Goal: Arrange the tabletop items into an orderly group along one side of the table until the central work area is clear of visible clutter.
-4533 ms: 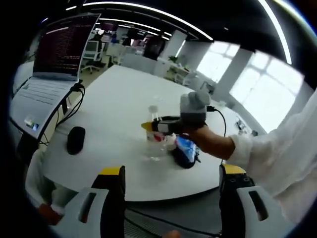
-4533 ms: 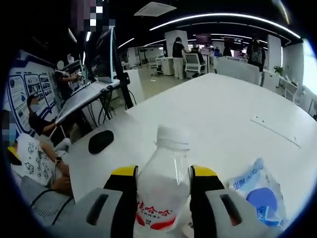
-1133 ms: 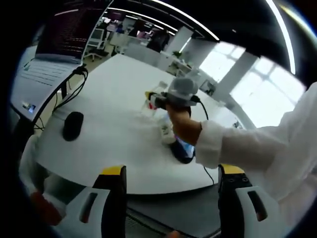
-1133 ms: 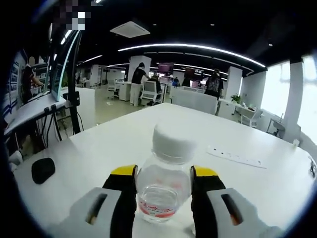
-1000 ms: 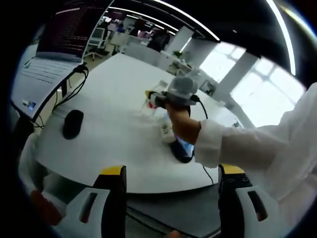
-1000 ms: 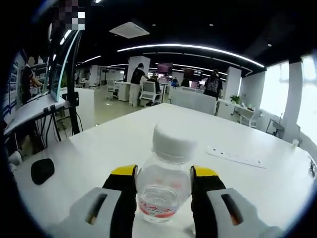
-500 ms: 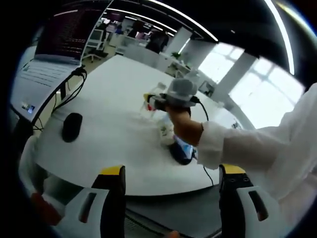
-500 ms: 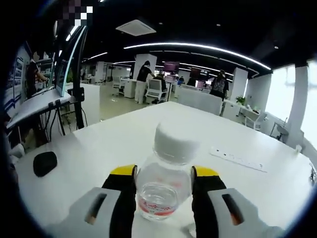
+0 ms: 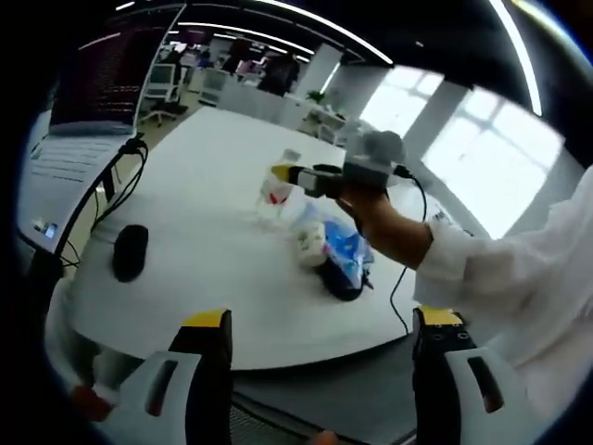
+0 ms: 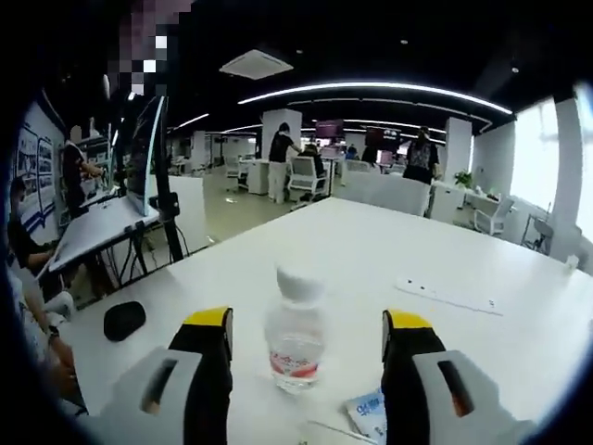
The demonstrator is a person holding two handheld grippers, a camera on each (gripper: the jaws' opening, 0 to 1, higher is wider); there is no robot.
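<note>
Long ceiling light strips (image 10: pixel 371 88) are glowing against a dark ceiling, while daylight is pouring through the big windows (image 9: pixel 482 153) and blowing them out to near white. The white table (image 10: pixel 389 250) is reflecting that light evenly — shadows under things on it are staying faint and soft. Fisheye distortion is bending straight lines hard toward the edges. The left gripper view is looking softer and slightly smeared, especially at its margins; the right gripper view is reading sharper at centre.
</note>
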